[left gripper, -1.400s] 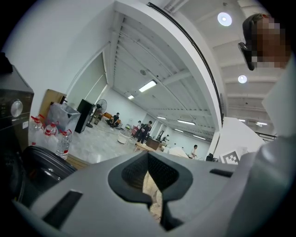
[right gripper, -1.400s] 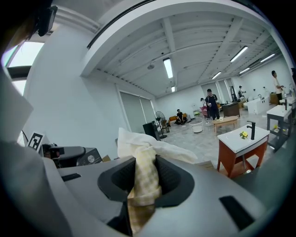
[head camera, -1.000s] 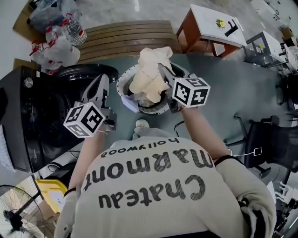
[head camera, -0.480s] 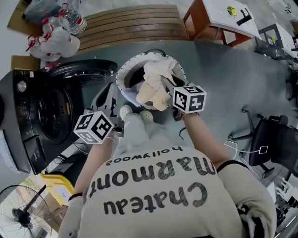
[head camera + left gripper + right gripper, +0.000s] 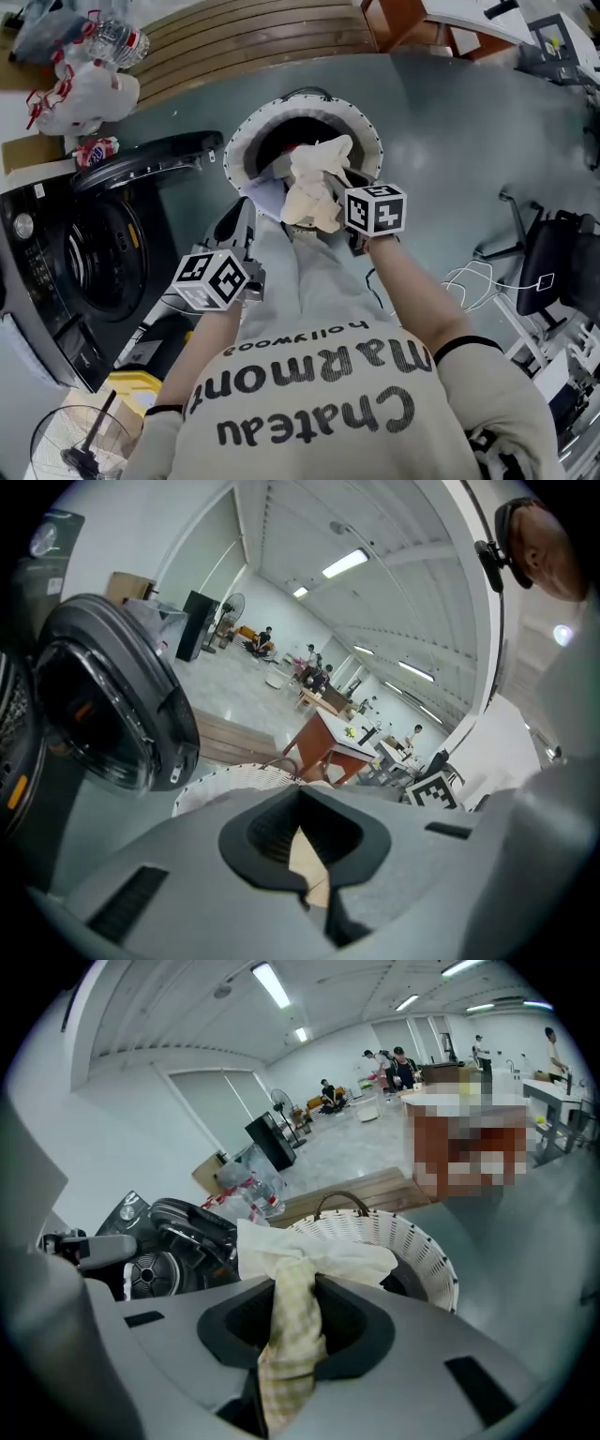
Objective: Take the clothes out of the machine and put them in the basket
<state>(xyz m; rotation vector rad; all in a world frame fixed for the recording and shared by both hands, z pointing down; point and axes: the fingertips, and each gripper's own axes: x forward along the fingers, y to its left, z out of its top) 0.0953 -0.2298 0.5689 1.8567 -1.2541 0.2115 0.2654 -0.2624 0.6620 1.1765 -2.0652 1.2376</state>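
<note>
A cream cloth (image 5: 314, 178) hangs bunched over the near side of the round white wicker basket (image 5: 246, 141). My right gripper (image 5: 334, 187) is shut on it. In the right gripper view the checked cream cloth (image 5: 298, 1316) runs through the jaws of that gripper (image 5: 295, 1283), with the basket (image 5: 417, 1241) just beyond. Other clothes lie inside the basket. My left gripper (image 5: 241, 208) hovers by the basket's near-left rim, shut, with nothing held. In the left gripper view its fingertips meet (image 5: 302, 829). The black washing machine (image 5: 56, 281) stands at the left with its door (image 5: 155, 155) swung open.
A slatted wooden bench (image 5: 244, 37) lies behind the basket, with plastic bags and bottles (image 5: 80, 84) at its left end. A black office chair (image 5: 553, 272) and a loose white cable (image 5: 469, 281) are at the right. A yellow box (image 5: 131, 384) and a fan (image 5: 75, 450) sit near the machine.
Both grippers have come down. The right one has carried the cream cloth from above the basket down over its near rim. The left gripper has sunk beside the basket, still empty.
</note>
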